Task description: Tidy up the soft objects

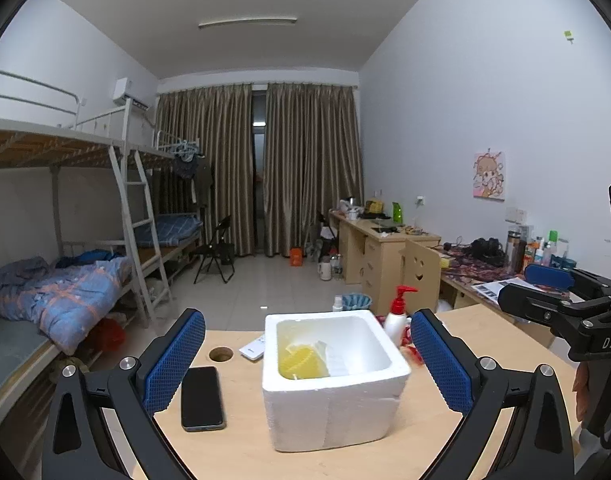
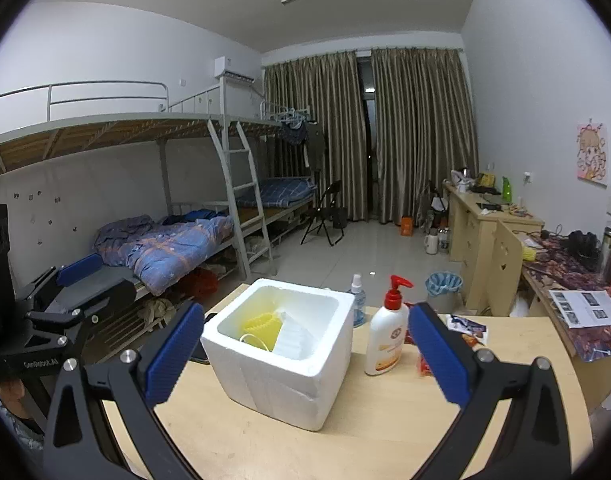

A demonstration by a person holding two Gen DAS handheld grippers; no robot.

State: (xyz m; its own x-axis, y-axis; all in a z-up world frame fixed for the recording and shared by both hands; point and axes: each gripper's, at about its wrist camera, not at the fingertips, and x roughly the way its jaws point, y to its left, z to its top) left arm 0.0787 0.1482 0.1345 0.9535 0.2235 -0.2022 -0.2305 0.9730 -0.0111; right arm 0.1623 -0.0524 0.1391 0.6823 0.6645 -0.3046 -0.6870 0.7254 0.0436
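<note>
Open top, crowded flanks
White foam box (image 1: 333, 380) mouth unobstructed mid-frame; black phone (image 1: 202, 398) left, red-capped white pump bottle (image 2: 387, 334) right block the sides.

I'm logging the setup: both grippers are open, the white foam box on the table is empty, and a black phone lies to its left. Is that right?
Not quite: the foam box is not empty. Both wrist views show a yellow soft object and a white one inside. The rest holds: the left gripper and right gripper are open, and the phone lies left of the box.

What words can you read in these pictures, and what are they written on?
"DAS": white letters, cut off at the picture's edge, on the right gripper.
"GenRobot.AI": on the left gripper.
Lotion bottle label: too blurred to read.
Paper sheet: print too small.
</note>
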